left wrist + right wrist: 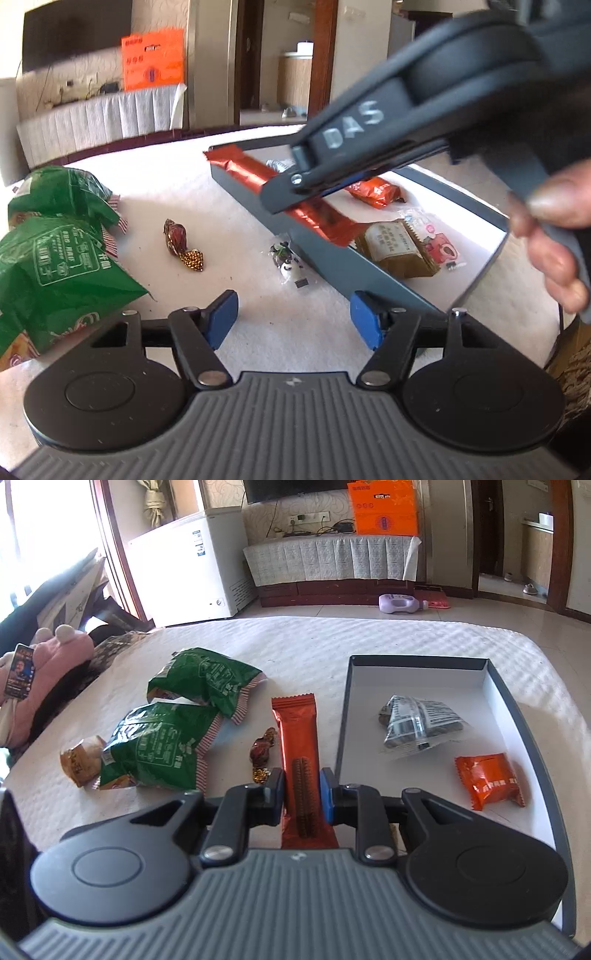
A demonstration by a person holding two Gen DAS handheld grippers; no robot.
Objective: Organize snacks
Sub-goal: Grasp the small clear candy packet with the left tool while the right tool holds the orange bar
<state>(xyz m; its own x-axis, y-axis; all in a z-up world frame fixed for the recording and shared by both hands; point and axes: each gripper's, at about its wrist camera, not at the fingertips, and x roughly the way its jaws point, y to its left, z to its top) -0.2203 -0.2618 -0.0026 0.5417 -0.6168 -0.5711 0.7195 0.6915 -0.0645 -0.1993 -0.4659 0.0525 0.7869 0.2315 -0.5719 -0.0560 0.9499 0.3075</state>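
My right gripper [302, 794] is shut on a long orange-red snack bar [297, 738] and holds it beside the left wall of the grey box [341, 716]. In the left wrist view the bar [258, 177] hangs over the box's near wall [332, 266], with the right gripper [295, 188] above it. My left gripper [293, 317] is open and empty, low over the white cloth. The box holds a silver packet [421, 727], an orange packet [489, 781], a brown packet [397, 249] and a pink one [439, 243].
Two green bags [173, 720] and a small tan packet [81, 760] lie left on the cloth. A brown-gold candy [183, 245] and a small clear panda-print packet [290, 267] lie between them and the box. A pink plush toy [48, 653] sits at the far left edge.
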